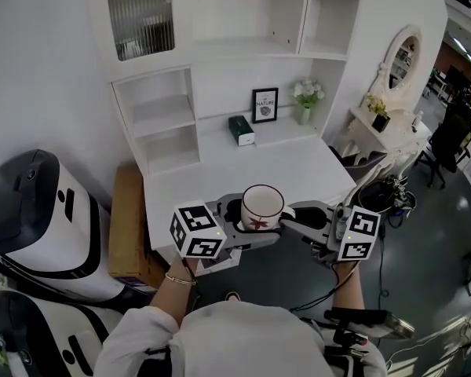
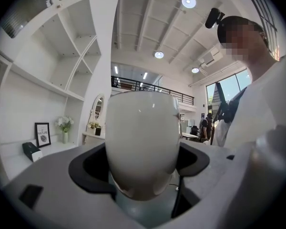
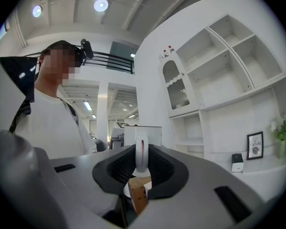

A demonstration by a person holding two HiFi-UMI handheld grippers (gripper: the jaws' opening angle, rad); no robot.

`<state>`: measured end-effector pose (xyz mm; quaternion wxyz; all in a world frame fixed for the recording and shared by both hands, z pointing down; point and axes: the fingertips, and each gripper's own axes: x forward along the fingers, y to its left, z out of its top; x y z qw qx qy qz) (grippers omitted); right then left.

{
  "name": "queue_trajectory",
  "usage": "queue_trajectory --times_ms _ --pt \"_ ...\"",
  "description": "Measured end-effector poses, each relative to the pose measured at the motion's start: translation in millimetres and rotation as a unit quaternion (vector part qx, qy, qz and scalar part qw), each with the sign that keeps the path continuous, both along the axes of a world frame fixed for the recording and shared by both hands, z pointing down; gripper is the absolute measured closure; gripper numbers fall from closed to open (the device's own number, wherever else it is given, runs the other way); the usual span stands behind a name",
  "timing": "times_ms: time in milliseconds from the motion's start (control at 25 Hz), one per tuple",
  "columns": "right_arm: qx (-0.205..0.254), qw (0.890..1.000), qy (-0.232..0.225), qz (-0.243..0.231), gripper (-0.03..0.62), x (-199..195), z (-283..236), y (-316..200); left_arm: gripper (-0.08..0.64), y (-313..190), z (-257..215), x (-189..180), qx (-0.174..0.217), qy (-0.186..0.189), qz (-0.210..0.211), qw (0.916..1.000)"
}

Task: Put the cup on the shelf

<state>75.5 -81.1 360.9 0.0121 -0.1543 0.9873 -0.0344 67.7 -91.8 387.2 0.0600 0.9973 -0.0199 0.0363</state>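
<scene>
Desk top (image 1: 243, 171) ahead lies open up to the left shelf cubbies (image 1: 166, 118); box (image 1: 241, 129), frame (image 1: 264, 105) and flower vase (image 1: 304, 113) occupy the rear ledge (image 1: 281, 130)

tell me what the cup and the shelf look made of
The cup is likely glazed ceramic: white and glossy, with small light glints on its rounded side and a red line at the rim. The shelf is probably white-painted wood or board, matte, built of flat, thick panels; the look leaves open which.
</scene>
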Motion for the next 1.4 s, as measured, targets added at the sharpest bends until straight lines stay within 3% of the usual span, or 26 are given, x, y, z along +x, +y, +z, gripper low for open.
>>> queue_trajectory --times_ms 560,1040,1400 --pt "-0.021 1.0 0.006 -0.015 0.514 19 2 -98 0.186 -96 3 19 -0.018 0.005 -0.012 0.9998" --pt "-0.026 0.999 0.009 -0.031 0.514 21 3 -138 0.186 -136 6 22 -0.022 -0.017 -0.024 0.9993" --pt "-0.038 0.996 -0.005 -0.08 0.514 18 12 -180 0.186 -176 15 17 -0.041 -0.027 -0.079 0.9956"
